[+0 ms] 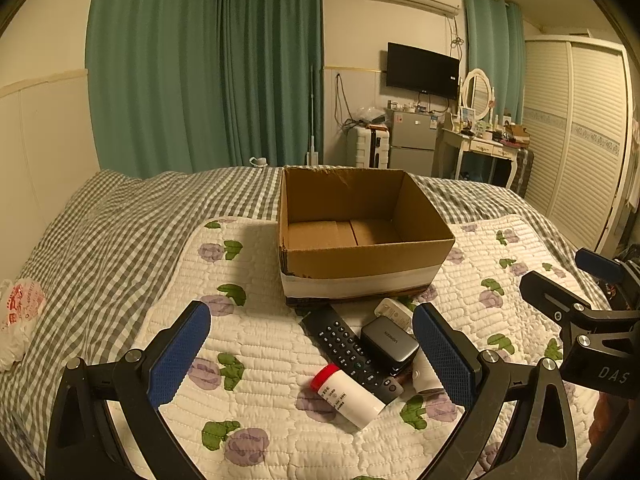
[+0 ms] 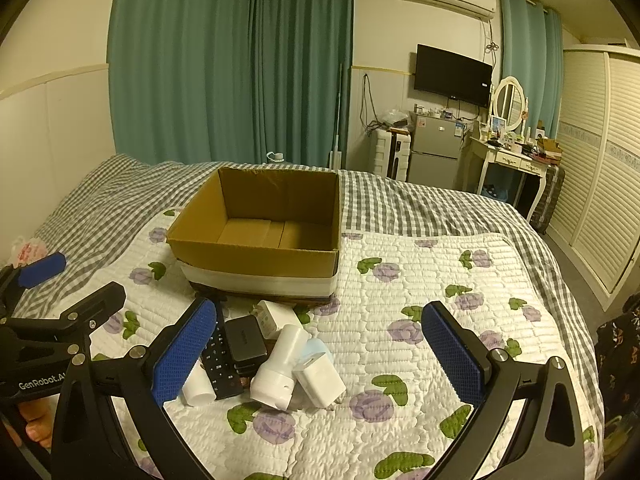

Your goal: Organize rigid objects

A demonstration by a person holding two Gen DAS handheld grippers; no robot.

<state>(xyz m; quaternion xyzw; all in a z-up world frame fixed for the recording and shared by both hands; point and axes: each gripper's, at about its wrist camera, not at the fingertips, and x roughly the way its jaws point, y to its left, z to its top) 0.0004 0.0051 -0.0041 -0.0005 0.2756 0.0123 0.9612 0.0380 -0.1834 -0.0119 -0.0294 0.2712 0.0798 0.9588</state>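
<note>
An empty open cardboard box (image 1: 362, 258) (image 2: 260, 256) stands on a floral quilt on the bed. In front of it lies a pile: a black remote (image 1: 350, 350) (image 2: 219, 364), a grey charger block (image 1: 389, 343) (image 2: 245, 340), a white bottle with a red cap (image 1: 348, 396), a white charger (image 1: 394, 312) (image 2: 276, 316), a white cylinder-shaped device (image 2: 280, 372) and a white plug adapter (image 2: 320, 376). My left gripper (image 1: 312, 354) is open above the pile, holding nothing. My right gripper (image 2: 320, 354) is open above the pile's right side, holding nothing.
A white floral quilt (image 2: 420, 320) covers a grey checked bedspread (image 1: 112, 224). A white plastic bag (image 1: 18, 320) lies at the bed's left edge. A fridge, dressing table, TV, wardrobe and green curtains stand beyond the bed.
</note>
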